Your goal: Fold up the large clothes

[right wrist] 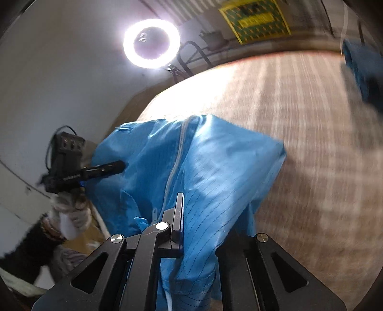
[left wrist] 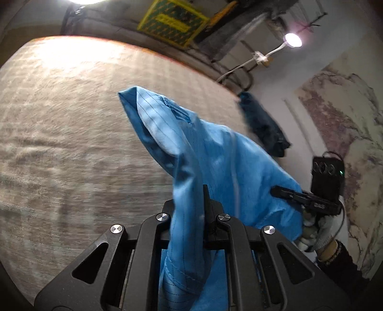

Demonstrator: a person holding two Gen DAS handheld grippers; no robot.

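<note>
A large light-blue garment (left wrist: 215, 158) with thin dark stripes and a zipper hangs in the air above a beige textured surface (left wrist: 71, 143). My left gripper (left wrist: 203, 198) is shut on one edge of it, cloth bunched between the fingers. My right gripper (right wrist: 182, 205) is shut on another edge, next to the zipper (right wrist: 177, 162). The garment (right wrist: 215, 167) stretches between the two. Each gripper shows in the other's view: the right one (left wrist: 282, 192), the left one (right wrist: 115, 166), both with fingertips against the cloth.
A dark blue garment (left wrist: 263, 124) lies at the beige surface's far edge, also at the right wrist view's top right (right wrist: 361, 69). A ring light (right wrist: 151, 43) and a small lamp (left wrist: 292, 39) shine. A yellow-green patterned board (left wrist: 171, 21) stands behind.
</note>
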